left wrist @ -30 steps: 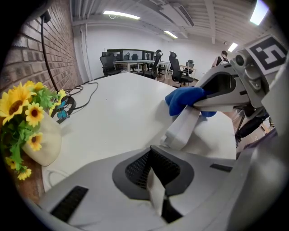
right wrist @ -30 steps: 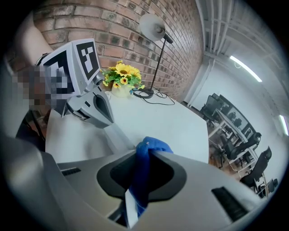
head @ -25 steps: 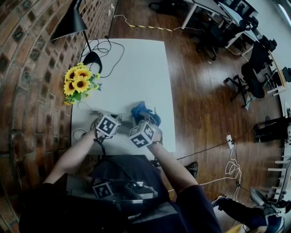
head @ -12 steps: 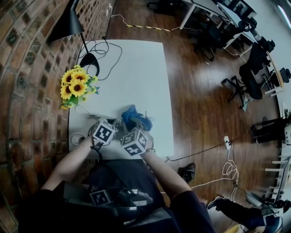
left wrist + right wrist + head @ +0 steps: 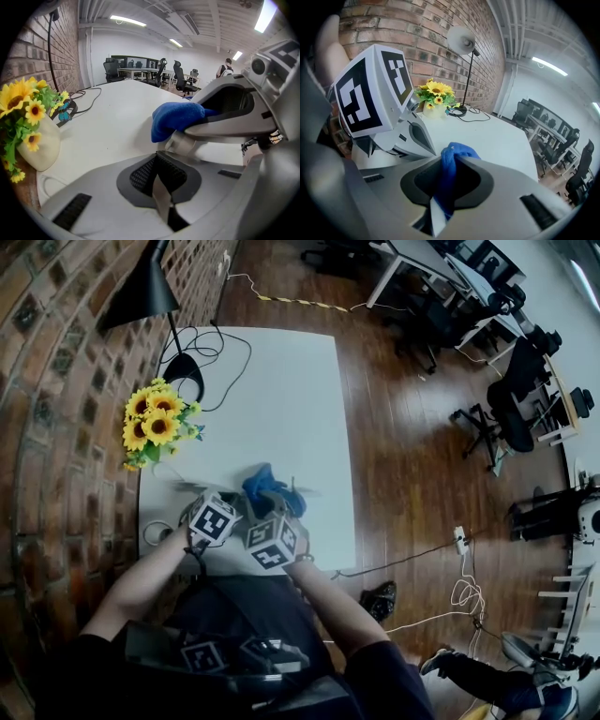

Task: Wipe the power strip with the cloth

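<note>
The right gripper (image 5: 443,197) pinches a bunched blue cloth (image 5: 457,153) in narrowly parted jaws, ready to wipe. The left gripper (image 5: 159,187), shut and empty, waits just beside. The power strip is unseen, probably beneath them.

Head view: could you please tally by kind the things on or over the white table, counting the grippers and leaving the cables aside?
Grey two-jaw grippers with marker cubes: 2 (left gripper, right gripper)
Blue fabric cloth: 1
Black desk lamp: 1
Cream vase of yellow sunflowers: 1
Total: 5
</note>
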Available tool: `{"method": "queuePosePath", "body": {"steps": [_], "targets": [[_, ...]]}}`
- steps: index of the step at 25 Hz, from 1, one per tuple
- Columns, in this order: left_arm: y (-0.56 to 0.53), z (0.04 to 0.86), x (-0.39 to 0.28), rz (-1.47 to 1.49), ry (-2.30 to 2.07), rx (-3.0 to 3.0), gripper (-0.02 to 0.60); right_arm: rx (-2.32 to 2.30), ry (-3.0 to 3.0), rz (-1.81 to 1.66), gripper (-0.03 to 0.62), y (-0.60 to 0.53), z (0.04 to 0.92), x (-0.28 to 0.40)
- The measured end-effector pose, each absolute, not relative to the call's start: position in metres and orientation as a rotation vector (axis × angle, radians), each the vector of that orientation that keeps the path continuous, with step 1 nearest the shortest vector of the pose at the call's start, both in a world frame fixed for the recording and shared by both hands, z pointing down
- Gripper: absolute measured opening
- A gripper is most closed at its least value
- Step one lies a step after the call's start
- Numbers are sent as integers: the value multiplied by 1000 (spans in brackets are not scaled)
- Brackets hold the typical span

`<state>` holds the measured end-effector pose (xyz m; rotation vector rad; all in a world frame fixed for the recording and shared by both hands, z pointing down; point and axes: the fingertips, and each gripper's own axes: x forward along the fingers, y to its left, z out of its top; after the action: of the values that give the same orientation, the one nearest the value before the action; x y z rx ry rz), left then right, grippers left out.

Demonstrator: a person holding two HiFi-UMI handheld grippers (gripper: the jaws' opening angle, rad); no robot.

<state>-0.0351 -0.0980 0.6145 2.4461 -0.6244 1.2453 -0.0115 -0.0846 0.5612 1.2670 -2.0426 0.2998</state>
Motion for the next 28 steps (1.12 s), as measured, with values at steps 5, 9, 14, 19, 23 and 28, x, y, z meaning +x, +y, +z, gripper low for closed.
{"method": "queuePosePath", "body": {"steps": [5,9,14,19,23,28], "targets": [[-94,613,-33,1249,-591,2447,6,1269,-2054,310,55,-86,559,-19],[-92,613,-32,1249,-565,2448,6,1268,-2070,316,55,-89,559,-29],[-94,615,-33,1249,-562,2462,6,1253,-2074,320,55,-90,559,-38],[-92,614,-32,1249,-540,2455,6,1255,-2081,302,55,-91,561,-38],[-93,611,-31,1243,-555,2465,6,1279,-2108,306,57,-89,560,-35],[-91,612,-32,1257,-558,2454,6,1298,-2139,307,58,-89,560,-32]]}}
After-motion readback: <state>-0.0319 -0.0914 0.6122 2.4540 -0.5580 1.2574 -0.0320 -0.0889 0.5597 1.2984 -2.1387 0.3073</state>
